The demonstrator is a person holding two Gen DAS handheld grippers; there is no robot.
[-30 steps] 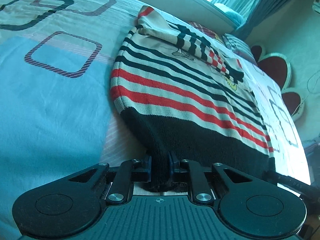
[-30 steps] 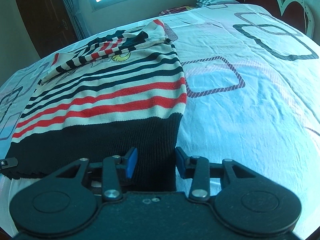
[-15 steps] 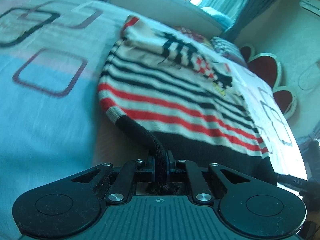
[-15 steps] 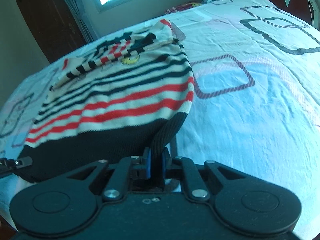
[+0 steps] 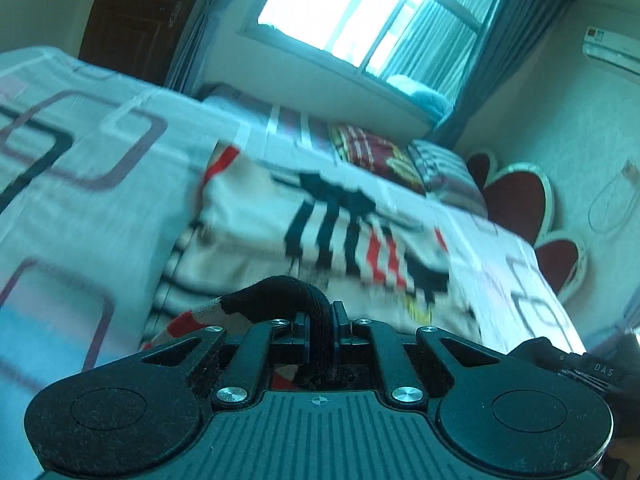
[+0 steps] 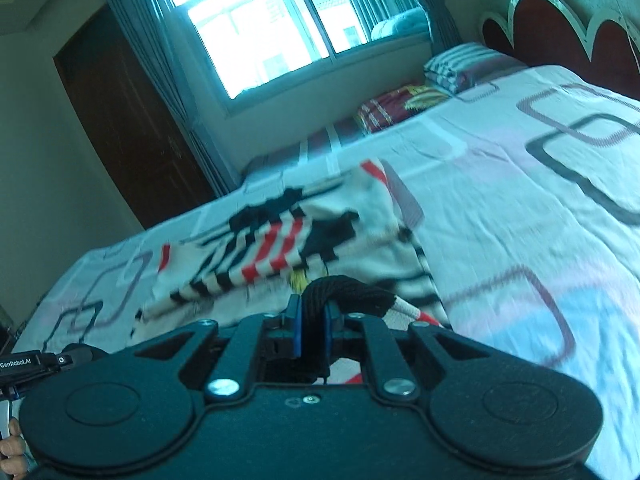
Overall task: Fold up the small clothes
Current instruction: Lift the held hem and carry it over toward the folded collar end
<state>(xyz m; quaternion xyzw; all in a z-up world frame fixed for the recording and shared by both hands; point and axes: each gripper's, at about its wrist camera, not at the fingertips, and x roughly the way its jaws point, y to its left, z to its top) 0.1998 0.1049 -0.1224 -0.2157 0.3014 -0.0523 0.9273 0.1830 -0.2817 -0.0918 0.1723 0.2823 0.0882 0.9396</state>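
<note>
Striped knit sweater (image 5: 256,240) spread on the bed (image 5: 80,200), black hem (image 5: 280,292) now lifted clear of the sheet where a second ago still flat. Left gripper (image 5: 321,330) fingers clamped on one hem corner, right gripper (image 6: 313,330) fingers clamped on the other. Likely start of the bottom-to-collar fold.

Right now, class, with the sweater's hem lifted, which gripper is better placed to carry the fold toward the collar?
Neither alone. The left gripper and right gripper are each shut on a black corner of the sweater hem, so both should probably carry it together.
</note>
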